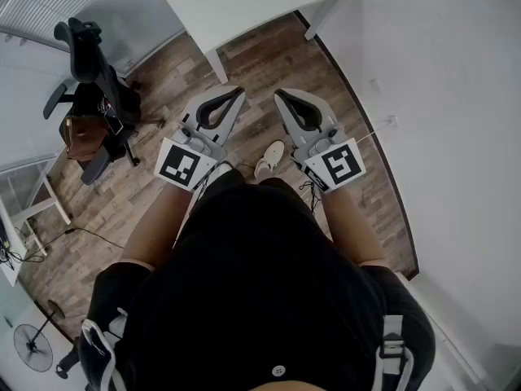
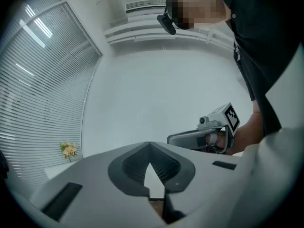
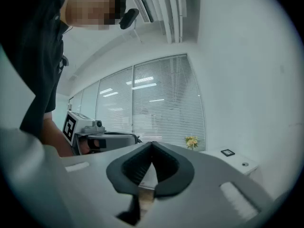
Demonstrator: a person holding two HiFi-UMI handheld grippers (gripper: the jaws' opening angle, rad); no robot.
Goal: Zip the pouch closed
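Standby: nothing held, pouch absent from every view.
Left gripper [image 1: 238, 93] and right gripper [image 1: 281, 96] held level over the floor [image 1: 269, 55], fingers [image 2: 130, 167] clenched on nothing, likely a ready pose; desk [image 1: 244, 15] lies ahead.

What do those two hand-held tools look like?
The left gripper and right gripper match: light grey bodies, black ribbed jaw pads, a cube with black-and-white square markers. The person wears a black short-sleeved top.
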